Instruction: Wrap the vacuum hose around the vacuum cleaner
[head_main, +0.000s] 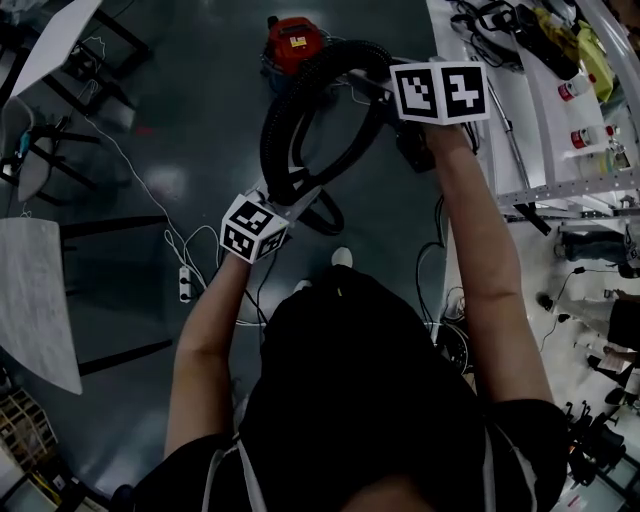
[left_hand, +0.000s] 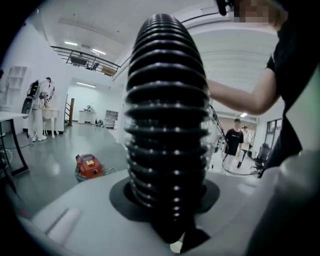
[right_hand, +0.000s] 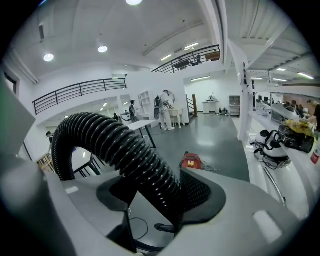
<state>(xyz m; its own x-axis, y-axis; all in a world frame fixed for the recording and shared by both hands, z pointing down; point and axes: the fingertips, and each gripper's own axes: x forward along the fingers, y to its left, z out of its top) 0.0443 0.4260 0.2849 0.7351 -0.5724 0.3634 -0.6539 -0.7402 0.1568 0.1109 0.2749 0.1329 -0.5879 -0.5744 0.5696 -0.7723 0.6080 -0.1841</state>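
Observation:
A black ribbed vacuum hose (head_main: 290, 100) arches in a loop between my two grippers, held up over the floor. The red vacuum cleaner (head_main: 292, 45) stands on the grey floor beyond the loop, apart from both grippers. My left gripper (head_main: 285, 195) grips the loop's lower end; in the left gripper view the hose (left_hand: 165, 100) fills the middle and the jaws press its sides at the left gripper (left_hand: 167, 200). My right gripper (head_main: 375, 85) is shut on the upper end, where the hose (right_hand: 115, 145) runs slantwise between the pads of the right gripper (right_hand: 165, 200). The cleaner (right_hand: 191, 161) shows small behind, and low on the left as the cleaner (left_hand: 89, 166).
White tables (head_main: 35, 290) stand at the left. A white workbench (head_main: 540, 110) crowded with tools and bottles runs along the right. A power strip (head_main: 185, 283) and loose cables lie on the floor by my feet. People (left_hand: 234, 142) stand far off.

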